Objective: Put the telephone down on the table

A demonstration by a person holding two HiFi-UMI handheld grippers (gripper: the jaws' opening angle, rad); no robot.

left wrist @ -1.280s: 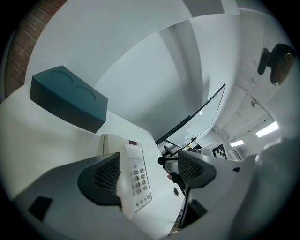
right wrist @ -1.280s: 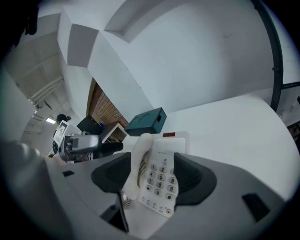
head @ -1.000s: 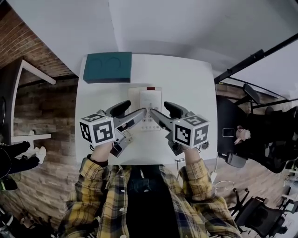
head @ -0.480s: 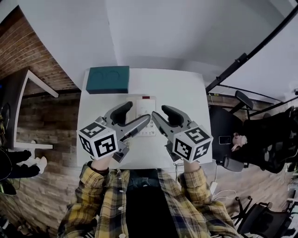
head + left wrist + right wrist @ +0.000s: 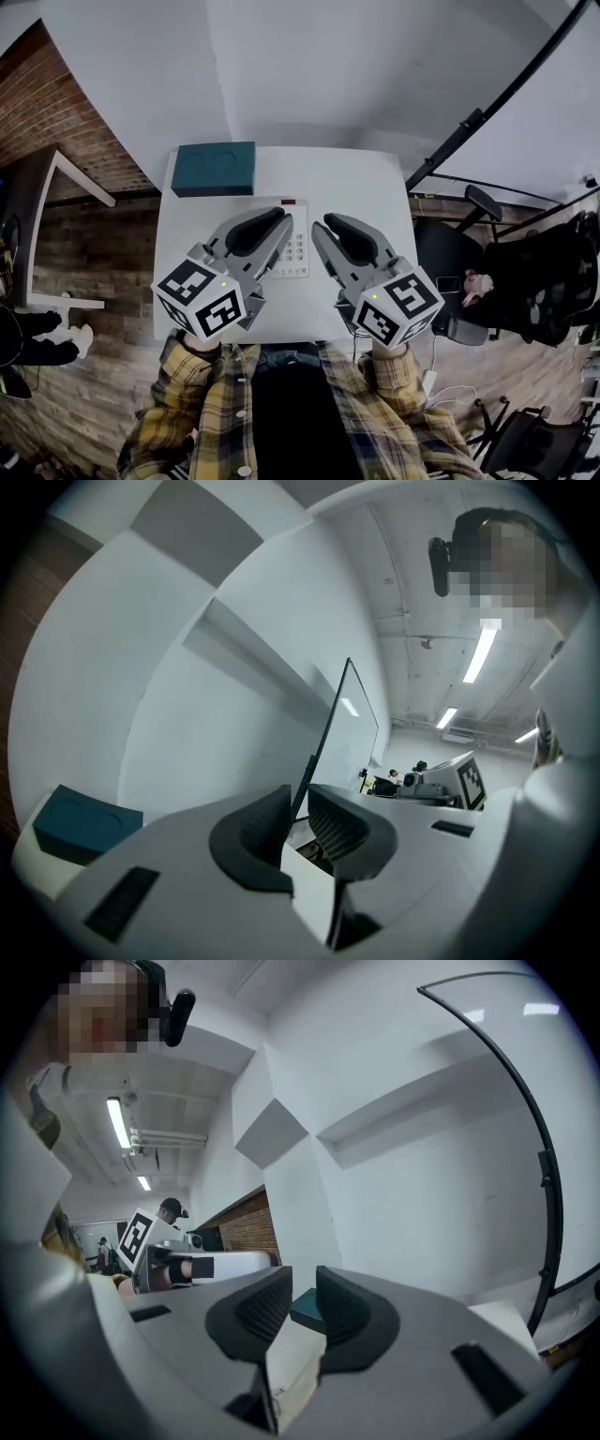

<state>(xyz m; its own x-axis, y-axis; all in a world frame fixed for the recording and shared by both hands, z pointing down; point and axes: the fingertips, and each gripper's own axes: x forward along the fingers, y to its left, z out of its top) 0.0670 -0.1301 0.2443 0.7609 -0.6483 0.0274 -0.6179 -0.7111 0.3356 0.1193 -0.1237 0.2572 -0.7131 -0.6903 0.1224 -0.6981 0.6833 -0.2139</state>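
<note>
So the telephone (image 5: 300, 249) is lying flat on the white table (image 5: 367, 186), roughly in the middle, keypad facing up and a little red bit at its far end. Neither tool has hold of it. The left gripper (image 5: 274, 221) hangs over the phone's left side and covers that part of it from the head view, while the right gripper (image 5: 328, 227) sits just to the right of it. In the left gripper view the jaws are closing and are down to a thin slit, with nothing between the pads, just the wall and room behind. Same deal in the right gripper view: jaws closing with a slightly wider gap, nothing pinched in there (the teal box (image 5: 214, 169) peeks through the gap, but it's way off at the far left corner of the table, not in the jaws). Both grippers point away from the person, angled in toward each other, with the marker cubes at the near edge of the table just above the yellow plaid sleeves (image 5: 208, 394). Brick wall (image 5: 58, 117) on the left, and an office chair (image 5: 492, 281) off to the right of the table.
</note>
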